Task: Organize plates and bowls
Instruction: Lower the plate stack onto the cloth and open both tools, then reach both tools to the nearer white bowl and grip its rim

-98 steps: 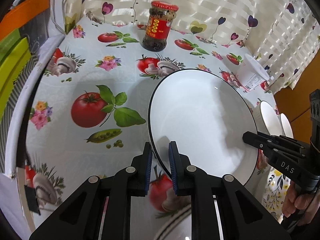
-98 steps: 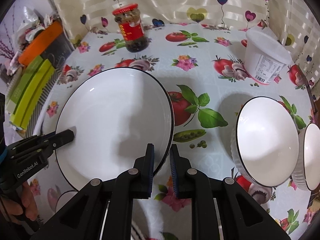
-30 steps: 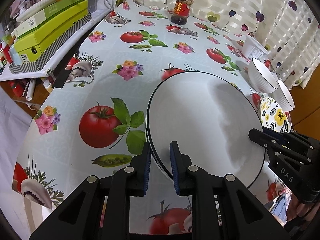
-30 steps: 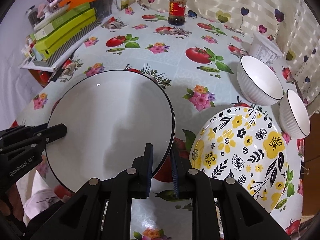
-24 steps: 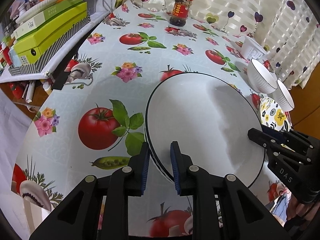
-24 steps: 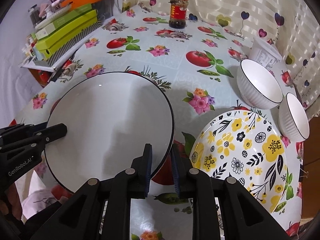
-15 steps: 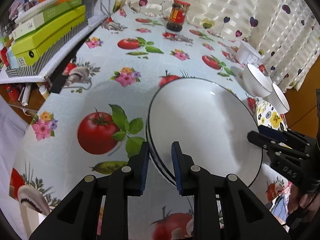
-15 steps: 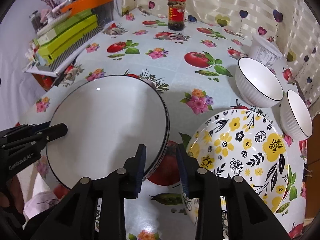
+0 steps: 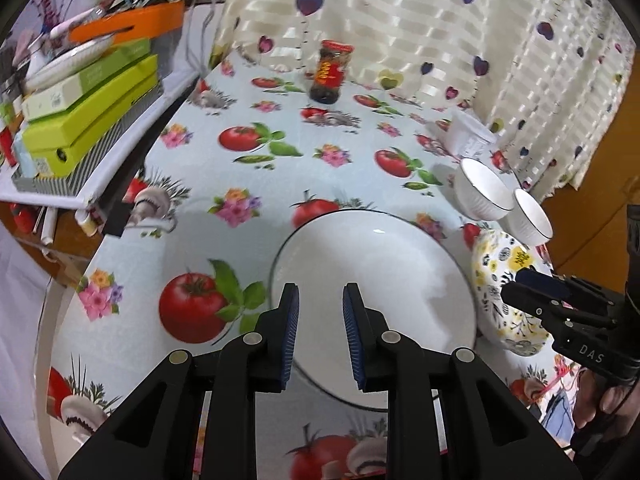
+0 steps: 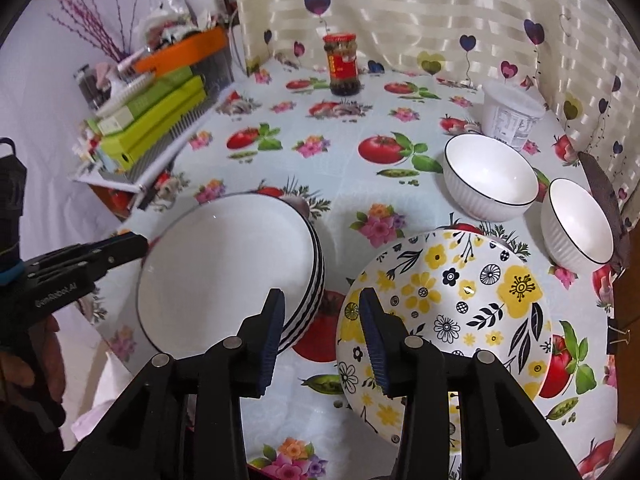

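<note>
A white plate with a black rim point(image 9: 376, 304) point(image 10: 228, 272) lies on top of a stack of like plates near the table's front edge. My left gripper point(image 9: 318, 334) is open just above the plate's near rim, empty. My right gripper point(image 10: 322, 332) is open and empty above the gap between the stack and a yellow flowered plate point(image 10: 448, 312) point(image 9: 500, 300). Two white ribbed bowls point(image 10: 490, 178) point(image 10: 580, 226) stand side by side behind the flowered plate; they also show in the left wrist view point(image 9: 482, 194) point(image 9: 530, 222).
A red-lidded jar point(image 10: 342, 64) and a white plastic tub point(image 10: 510, 118) stand at the back by the curtain. Green boxes and an orange tray point(image 9: 88, 96) are stacked on a shelf left of the table. The tomato-print tablecloth point(image 9: 248, 184) covers the table.
Both grippers carried the white plate toward the front, set it on the stack, then opened and let go. Both have pulled back and up from it.
</note>
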Tool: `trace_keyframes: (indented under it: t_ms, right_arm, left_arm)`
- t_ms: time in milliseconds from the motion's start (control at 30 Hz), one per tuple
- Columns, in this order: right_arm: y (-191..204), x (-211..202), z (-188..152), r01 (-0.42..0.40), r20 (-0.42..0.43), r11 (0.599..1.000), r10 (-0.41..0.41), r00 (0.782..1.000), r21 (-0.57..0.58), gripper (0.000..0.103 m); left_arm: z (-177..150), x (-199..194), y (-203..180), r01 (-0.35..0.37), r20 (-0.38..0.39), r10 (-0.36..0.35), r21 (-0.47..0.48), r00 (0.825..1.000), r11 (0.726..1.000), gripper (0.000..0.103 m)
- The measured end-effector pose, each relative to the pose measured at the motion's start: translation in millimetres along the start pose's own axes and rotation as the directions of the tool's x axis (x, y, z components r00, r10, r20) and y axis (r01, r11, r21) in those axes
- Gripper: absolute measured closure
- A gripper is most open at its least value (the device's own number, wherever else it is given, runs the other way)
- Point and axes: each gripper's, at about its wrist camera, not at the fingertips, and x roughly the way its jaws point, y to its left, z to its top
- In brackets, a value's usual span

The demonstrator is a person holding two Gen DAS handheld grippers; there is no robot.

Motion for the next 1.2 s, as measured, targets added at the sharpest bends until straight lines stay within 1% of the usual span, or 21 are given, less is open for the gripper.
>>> trace_keyframes:
  t_ms: [67, 333, 467, 567, 667, 800, 900, 1100, 1200]
  right_arm:
    - [-4, -6, -2, -0.005, 0.012, 1.0, 0.005, 1.0, 0.009, 0.065]
    - [-27, -18, -12, 0.008, 0.026, 0.999, -0.009, 1.0, 0.051, 0.065]
    - [-42, -23, -13, 0.017, 0.037, 0.997, -0.02, 0.999, 0.077, 0.065]
    - [-55, -26, -10, 0.021, 0.045, 0.995, -0.026, 0.999, 0.098, 0.065]
    - [-68, -27, -7, 0.041, 0.054, 0.992, -0.047, 0.997, 0.115, 0.065]
    - [-88, -27, -1, 0.069, 0.055, 0.986, -0.078, 0.995, 0.152, 0.065]
    - [-103, -25, 4, 0.081, 0.057, 0.981, -0.092, 0.994, 0.177, 0.065]
    - [-134, -16, 20, 0.085, 0.055, 0.966, -0.101, 0.993, 0.244, 0.065]
    - [-147, -10, 28, 0.082, 0.05, 0.958, -0.099, 0.994, 0.274, 0.065]
  left_arm:
    - [2, 2, -8, 0.027, -0.01, -0.027, 0.012, 1.0, 1.0, 0.08]
    - [3, 15, -40, 0.07, -0.049, -0.067, 0.062, 0.997, 0.996, 0.08]
    - [11, 21, -60, 0.105, -0.062, -0.099, 0.095, 0.993, 0.99, 0.08]
    - [21, 26, -75, 0.142, -0.075, -0.134, 0.116, 0.988, 0.983, 0.08]
    - [32, 32, -92, 0.149, -0.077, -0.139, 0.149, 0.987, 0.977, 0.079]
    - [46, 45, -111, 0.191, -0.103, -0.176, 0.163, 0.979, 0.968, 0.079]
    - [57, 53, -123, 0.19, -0.104, -0.173, 0.19, 0.979, 0.963, 0.08]
    - [82, 71, -144, 0.222, -0.131, -0.197, 0.217, 0.972, 0.951, 0.079]
    - [100, 85, -152, 0.235, -0.146, -0.206, 0.222, 0.968, 0.946, 0.079]
